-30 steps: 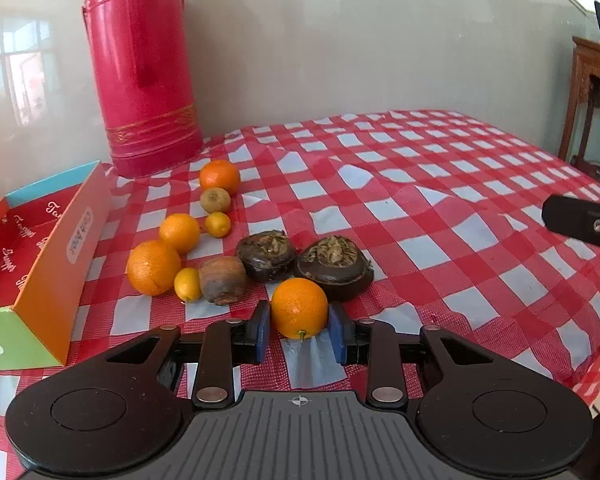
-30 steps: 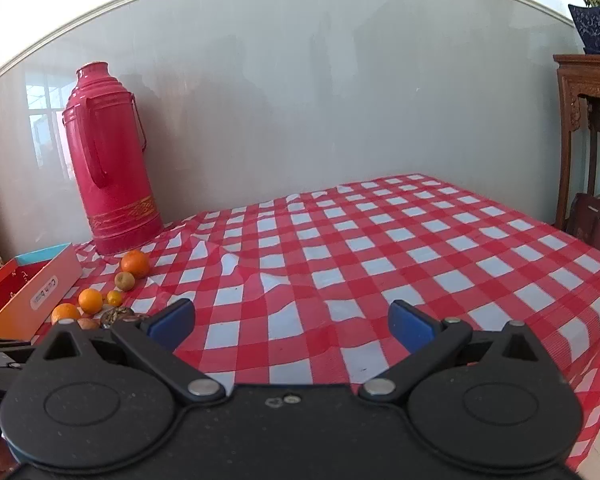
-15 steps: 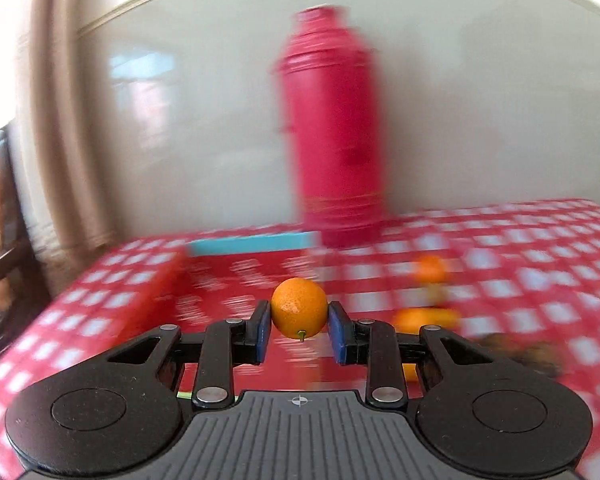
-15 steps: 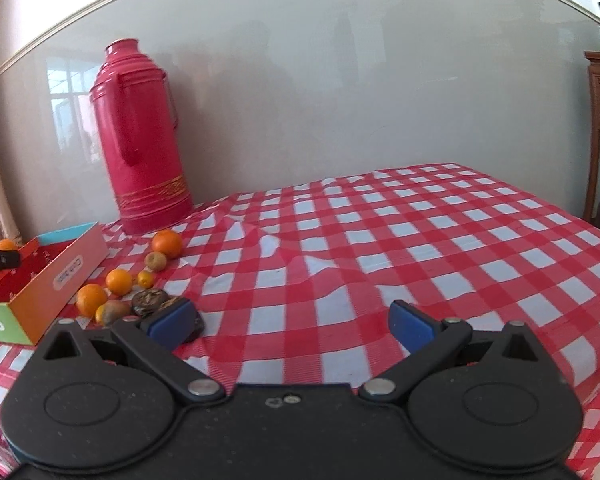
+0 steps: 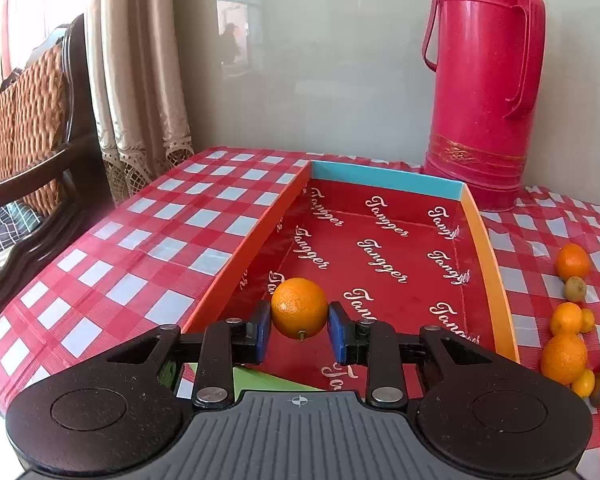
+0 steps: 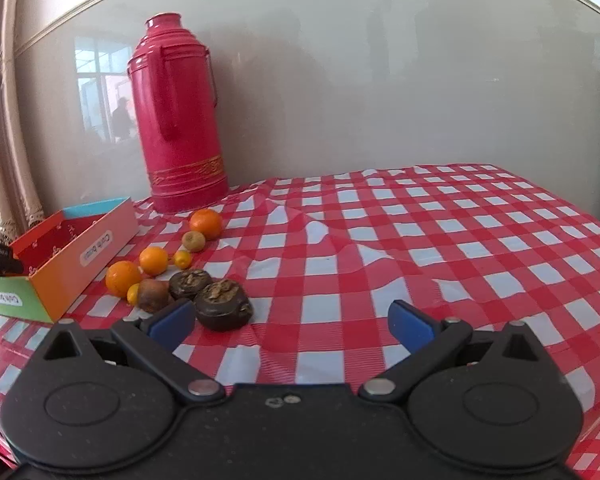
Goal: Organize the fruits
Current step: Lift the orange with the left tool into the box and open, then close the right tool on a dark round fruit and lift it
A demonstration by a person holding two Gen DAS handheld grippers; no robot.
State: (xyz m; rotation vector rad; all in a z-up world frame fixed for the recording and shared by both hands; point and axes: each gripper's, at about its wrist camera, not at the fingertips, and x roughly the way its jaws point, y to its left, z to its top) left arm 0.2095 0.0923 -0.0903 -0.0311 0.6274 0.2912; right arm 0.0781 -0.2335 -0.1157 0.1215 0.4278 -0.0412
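We find the left gripper (image 5: 299, 330) clamped on 1 orange (image 5: 299, 307), held above the near end of the box (image 5: 486, 256), presumably for release inside. The right gripper (image 6: 291, 323) hangs spread and empty beside the remaining fruits (image 6: 156, 261).

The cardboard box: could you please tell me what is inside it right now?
The box shows only its printed red lining. The orange is clamped in the left gripper above it. The gripper body covers the box's near end.
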